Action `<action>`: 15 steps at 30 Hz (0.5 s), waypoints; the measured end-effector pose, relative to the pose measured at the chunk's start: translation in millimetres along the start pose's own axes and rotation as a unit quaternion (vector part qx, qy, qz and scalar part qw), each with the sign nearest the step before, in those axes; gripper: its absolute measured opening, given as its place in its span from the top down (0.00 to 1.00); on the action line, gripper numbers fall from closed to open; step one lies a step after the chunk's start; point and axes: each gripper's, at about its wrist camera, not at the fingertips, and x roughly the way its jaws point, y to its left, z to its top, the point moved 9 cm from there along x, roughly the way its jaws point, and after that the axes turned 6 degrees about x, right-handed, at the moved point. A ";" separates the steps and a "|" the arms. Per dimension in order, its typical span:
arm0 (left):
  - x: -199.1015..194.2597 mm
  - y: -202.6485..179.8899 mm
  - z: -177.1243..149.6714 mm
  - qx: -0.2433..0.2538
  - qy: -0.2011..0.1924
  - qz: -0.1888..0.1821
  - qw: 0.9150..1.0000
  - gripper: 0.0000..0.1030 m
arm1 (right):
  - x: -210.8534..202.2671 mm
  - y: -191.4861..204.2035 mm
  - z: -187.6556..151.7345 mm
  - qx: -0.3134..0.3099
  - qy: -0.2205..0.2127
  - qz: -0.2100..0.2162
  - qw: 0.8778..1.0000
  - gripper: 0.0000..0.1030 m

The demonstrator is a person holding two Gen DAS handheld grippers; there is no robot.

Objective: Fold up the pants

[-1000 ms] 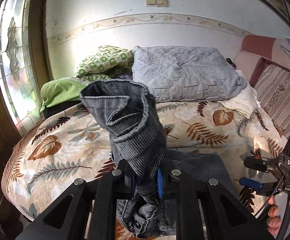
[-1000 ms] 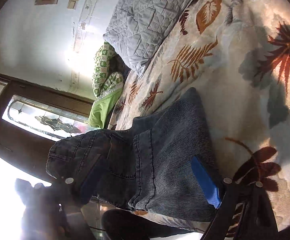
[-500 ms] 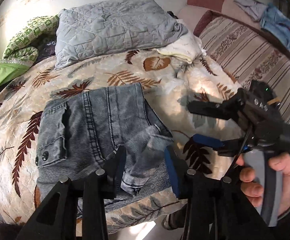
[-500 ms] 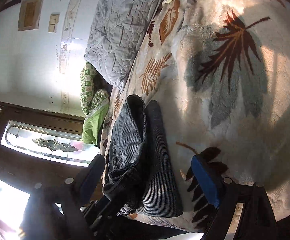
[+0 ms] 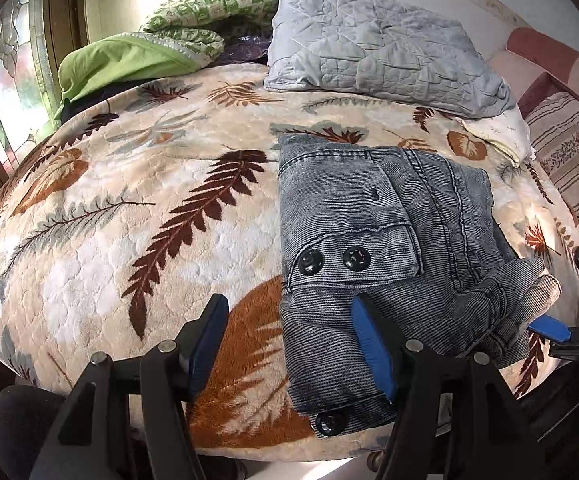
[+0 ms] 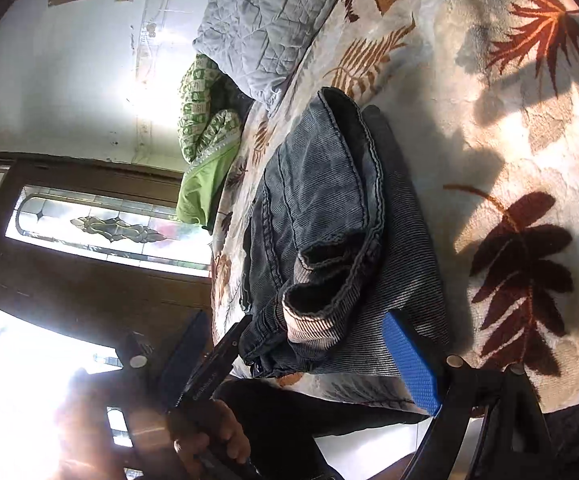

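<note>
The grey-blue corduroy pants point(image 5: 389, 232) lie folded in a flat stack on the leaf-print blanket point(image 5: 129, 208), their cuffs bunched at the near right corner. My left gripper point(image 5: 289, 340) hovers at the stack's near left corner. Its jaws are opening: one blue pad is over the fabric, the other over the blanket, and neither presses. In the right wrist view the pants point(image 6: 329, 208) lie ahead, cuff ends toward me. My right gripper point(image 6: 297, 356) stands wide open around those cuffs without pinching them. It also shows by the cuffs as the right gripper point(image 5: 557, 292).
A grey quilted pillow point(image 5: 369, 52) and green patterned pillows point(image 5: 201, 20) lie at the bed's far end. A striped couch back point(image 5: 569, 152) stands to the right and a stained-glass window point(image 5: 13, 64) to the left. The bed's near edge is just below the grippers.
The left gripper brought the lifted pant end down onto the stack, let go as its jaws spread, and slid to the stack's left corner. The right gripper stayed wide open near the cuffs.
</note>
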 end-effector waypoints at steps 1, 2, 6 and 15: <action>0.5 0.1 -1.6 0.001 0.000 -0.002 1.000 0.37 | 3.9 2.1 2.2 0.002 -0.002 -0.004 1.000 0.13; -0.3 0.6 -3.0 -0.001 0.000 -0.005 1.000 0.37 | 8.1 2.5 5.1 0.009 -0.005 -0.016 1.000 0.13; 5.8 4.5 -6.5 -0.021 0.003 -0.025 0.999 0.37 | 20.5 1.7 14.6 0.015 -0.020 -0.068 0.997 0.18; 6.0 8.4 -7.3 -0.043 0.006 -0.059 0.997 0.32 | 4.4 -23.5 -4.1 -0.053 -0.066 -0.222 0.971 0.70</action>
